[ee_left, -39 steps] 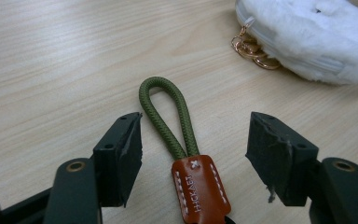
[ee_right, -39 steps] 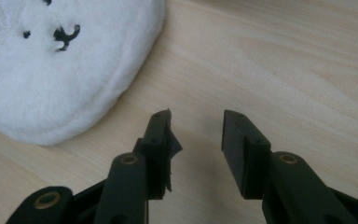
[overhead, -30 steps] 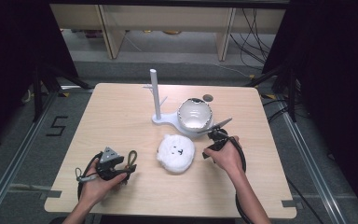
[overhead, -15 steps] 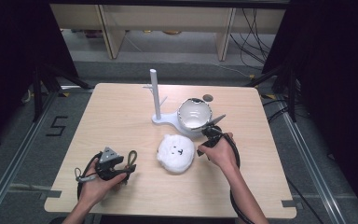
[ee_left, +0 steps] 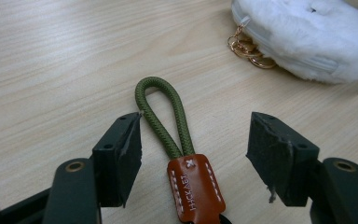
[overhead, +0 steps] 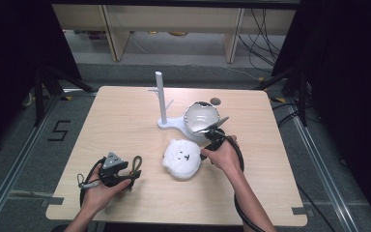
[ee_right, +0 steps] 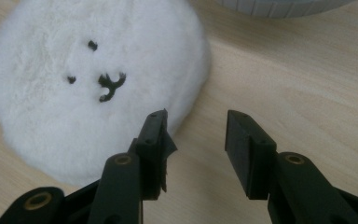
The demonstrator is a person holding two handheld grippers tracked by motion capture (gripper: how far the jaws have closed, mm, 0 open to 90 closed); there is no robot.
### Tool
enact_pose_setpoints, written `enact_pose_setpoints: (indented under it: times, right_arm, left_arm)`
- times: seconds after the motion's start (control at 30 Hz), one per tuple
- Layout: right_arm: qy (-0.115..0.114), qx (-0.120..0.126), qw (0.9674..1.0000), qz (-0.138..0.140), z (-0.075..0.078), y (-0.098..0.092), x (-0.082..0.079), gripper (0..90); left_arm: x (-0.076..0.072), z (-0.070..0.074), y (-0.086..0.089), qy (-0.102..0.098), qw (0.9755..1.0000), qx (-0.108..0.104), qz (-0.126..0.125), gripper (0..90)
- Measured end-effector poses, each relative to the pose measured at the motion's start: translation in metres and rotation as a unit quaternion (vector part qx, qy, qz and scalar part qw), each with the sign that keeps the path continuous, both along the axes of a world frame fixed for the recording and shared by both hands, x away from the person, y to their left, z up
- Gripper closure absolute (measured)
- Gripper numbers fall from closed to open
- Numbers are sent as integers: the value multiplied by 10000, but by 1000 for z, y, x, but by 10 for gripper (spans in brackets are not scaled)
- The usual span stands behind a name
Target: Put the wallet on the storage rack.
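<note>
A white fluffy pouch [overhead: 182,157] with a small black face lies on the wooden table [overhead: 125,121]; the right gripper view shows it close up [ee_right: 88,84]. My right gripper [overhead: 205,151] sits at the pouch's right edge. Its jaws [ee_right: 196,123] are open and have just been opening, with bare table between them and the left jaw beside the fur. My left gripper [overhead: 134,168] rests near the front left, open [ee_left: 196,126]. A green cord loop [ee_left: 165,116] with a brown leather tag [ee_left: 196,186] lies between its jaws, untouched by the pads.
A white stand [overhead: 160,96] with an upright pole is at the table's middle back. A white round bowl-like shell [overhead: 202,117] sits beside it, just behind my right hand. Gold rings [ee_left: 247,46] hang at the pouch's zipper.
My right hand has moved a little left, from beside the bowl-like shell to the pouch's edge. The left hand has stayed put.
</note>
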State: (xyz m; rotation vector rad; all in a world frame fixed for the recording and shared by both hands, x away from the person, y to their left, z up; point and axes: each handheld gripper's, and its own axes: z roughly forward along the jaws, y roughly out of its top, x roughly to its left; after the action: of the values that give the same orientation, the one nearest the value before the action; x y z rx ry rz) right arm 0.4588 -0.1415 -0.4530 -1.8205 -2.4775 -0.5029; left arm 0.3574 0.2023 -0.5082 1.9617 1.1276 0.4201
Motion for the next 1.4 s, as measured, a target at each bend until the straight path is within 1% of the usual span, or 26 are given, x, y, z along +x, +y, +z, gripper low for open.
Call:
enact_pose_setpoints:
  times: [0.1, 0.13, 0.17, 0.2, 0.23, 0.3, 0.33, 0.37, 0.4, 0.47, 0.5, 0.53, 0.57, 0.73, 0.87, 0.9, 0.93, 0.97, 1.13, 1.17, 1.2, 1.23, 1.27, 1.3, 1.37, 1.4]
  right_arm:
    - [-250, 20, 9992, 315, -3, -2, 4, 594]
    - [-111, -53, 9997, 194, -2, 0, 4, 592]
    - [-160, 56, 9995, 264, -3, 0, 5, 590]
    - [-258, 58, 9991, 328, -3, 0, 6, 588]
    - [-66, 7, 9998, 169, -2, 2, 6, 587]
    - [-136, -28, 9995, 293, -3, 3, 9, 583]
    - [-46, 1, 9998, 174, -3, 5, 9, 582]
    - [-199, 80, 9991, 376, -4, 4, 10, 581]
    - [-87, 35, 9997, 224, -4, 7, 10, 579]
    - [-187, 50, 9995, 257, -6, 8, 12, 575]
    - [20, 33, 9998, 214, -4, 10, 12, 573]
    - [-150, 72, 9990, 415, -6, 9, 14, 571]
    - [67, 108, 9996, 249, -4, 12, 13, 569]
    - [86, 133, 9995, 258, -6, 15, 15, 558]
    - [163, 181, 9997, 99, -7, 19, 16, 547]
    - [18, 183, 9997, 159, -9, 18, 17, 545]
    - [-169, 158, 9991, 353, -11, 16, 19, 540]
    - [133, 213, 9995, 209, -8, 19, 19, 538]
    - [206, 212, 9995, 120, -12, 22, 21, 533]
    - [144, 179, 9996, 171, -14, 22, 21, 533]
    - [120, 195, 9997, 99, -16, 23, 21, 532]
    - [147, 182, 9997, 121, -17, 23, 22, 531]
    - [205, 162, 9992, 293, -18, 21, 23, 531]
    - [285, 178, 9993, 141, -18, 23, 23, 531]
    - [223, 180, 9995, 126, -19, 23, 23, 533]
    - [228, 152, 9993, 266, -19, 22, 24, 535]
  left_arm:
    - [0, 0, -1, -16, 10000, -36, 9, 342]
    - [0, 0, -1, -17, 10000, -35, 9, 342]
    - [0, 0, -1, -17, 10000, -33, 8, 342]
    - [0, 0, 0, -10, 10000, -6, -10, 342]
    - [0, 0, 0, -2, 10000, 4, -18, 341]
    - [0, 0, 0, 1, 10000, -7, -11, 342]
    - [0, 0, 0, -5, 10000, 5, -23, 341]
    - [0, 0, 0, 1, 10000, -3, -16, 341]
    - [0, 0, 0, -5, 10000, 1, -20, 342]
    - [0, 0, -1, -5, 10000, -42, 11, 341]
    - [0, 0, 0, 2, 10000, -2, -12, 341]
    - [-1, 0, 0, 4, 10000, -4, -17, 341]
    - [0, 0, 0, -5, 10000, 4, -28, 341]
    - [0, 0, 0, -1, 10000, 5, -24, 341]
    - [-1, 0, 0, -8, 10000, -3, -19, 341]
    - [-1, 1, 0, -7, 10000, 0, -20, 341]
    - [-1, 0, 0, -9, 10000, 0, -20, 340]
    - [-1, 0, 0, -4, 10000, 2, -24, 340]
    - [-1, 0, 0, 1, 10000, 10, -31, 340]
    - [-1, 0, 0, 5, 10000, 17, -34, 340]
    - [-1, -1, -1, 0, 10000, -54, 11, 341]
    - [-1, -1, -1, -8, 10000, -34, -4, 340]
    - [-1, -1, -1, -7, 10000, -37, -4, 340]
    - [0, 0, 0, 4, 10000, 14, -30, 340]
    - [0, 0, 0, 26, 10000, 23, -34, 341]
    - [0, -1, 0, 26, 10000, 20, -32, 340]
